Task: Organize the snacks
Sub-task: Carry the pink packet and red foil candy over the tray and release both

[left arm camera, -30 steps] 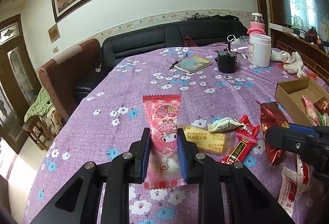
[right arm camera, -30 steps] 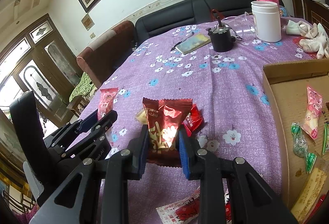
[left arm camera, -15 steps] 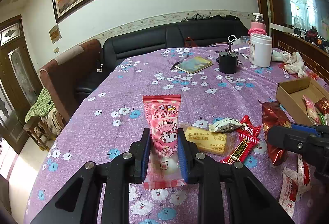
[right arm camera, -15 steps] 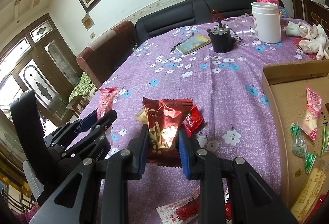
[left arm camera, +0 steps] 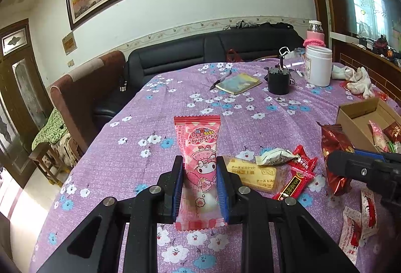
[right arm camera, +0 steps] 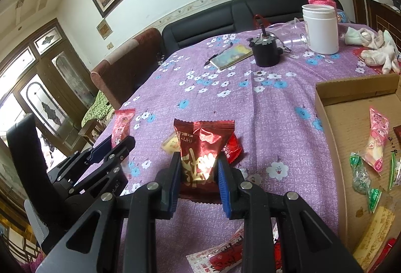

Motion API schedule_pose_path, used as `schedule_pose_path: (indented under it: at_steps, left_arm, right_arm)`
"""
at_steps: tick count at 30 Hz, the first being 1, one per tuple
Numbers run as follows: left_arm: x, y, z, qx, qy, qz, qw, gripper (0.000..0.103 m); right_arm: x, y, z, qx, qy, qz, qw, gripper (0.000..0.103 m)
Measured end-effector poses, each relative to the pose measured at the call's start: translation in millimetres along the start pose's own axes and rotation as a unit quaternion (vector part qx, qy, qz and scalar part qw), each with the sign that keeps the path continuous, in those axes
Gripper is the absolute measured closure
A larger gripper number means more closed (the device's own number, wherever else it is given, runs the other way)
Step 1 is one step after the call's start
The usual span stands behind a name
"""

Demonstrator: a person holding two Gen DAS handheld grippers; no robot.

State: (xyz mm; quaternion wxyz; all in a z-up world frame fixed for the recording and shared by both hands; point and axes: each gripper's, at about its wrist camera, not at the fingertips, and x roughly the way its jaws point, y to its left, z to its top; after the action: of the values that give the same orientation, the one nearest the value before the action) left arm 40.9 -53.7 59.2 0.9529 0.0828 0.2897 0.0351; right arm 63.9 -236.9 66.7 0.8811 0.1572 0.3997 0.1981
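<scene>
On the left the table (left arm camera: 105, 152) ends in a curved edge, with a brown armchair (left arm camera: 82, 87) close behind it and a wide bare part of the purple flowered cloth (left arm camera: 175, 102) between. The left gripper (left arm camera: 199, 167) pinches a pink snack packet (left arm camera: 199, 160) by its two long sides, above the cloth near the front edge. Just to the right lie a yellow biscuit pack (left arm camera: 253, 174), a pale wrapper (left arm camera: 274, 156) and red sachets (left arm camera: 298, 172), close together. The right gripper (right arm camera: 199, 165) is pressed on a dark red shiny packet (right arm camera: 200, 147). Further right stands an open cardboard box (right arm camera: 323, 102) with some snacks inside, its wall near the packet. The far half of the table is mostly free, with a notebook (left arm camera: 238, 83), a black cup (left arm camera: 278, 83) and a white jar (left arm camera: 318, 66).
</scene>
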Motion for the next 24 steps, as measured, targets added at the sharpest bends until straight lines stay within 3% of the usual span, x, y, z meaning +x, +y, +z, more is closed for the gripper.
schedule_pose_path:
  at_steps: [5, 13, 19, 24]
  left_arm:
    - [-5, 0, 2, -0.002, -0.007, -0.009, 0.9999, 0.077]
    - [-15, -8, 3, 0.000, -0.003, -0.051, 0.9987, 0.077]
    - [-30, -17, 5, 0.003, 0.011, -0.104, 0.9945, 0.078]
    - [-56, -41, 8, 0.024, 0.019, -0.158, 0.9870, 0.078]
  right_arm:
    - [-13, -9, 9, 0.031, -0.011, 0.000, 0.999, 0.077]
    - [-68, -20, 4, 0.065, -0.046, -0.001, 0.997, 0.077]
    - [-113, -43, -14, 0.085, -0.066, -0.024, 0.994, 0.077]
    - [-151, -84, -32, 0.131, -0.090, -0.059, 0.985, 0.077]
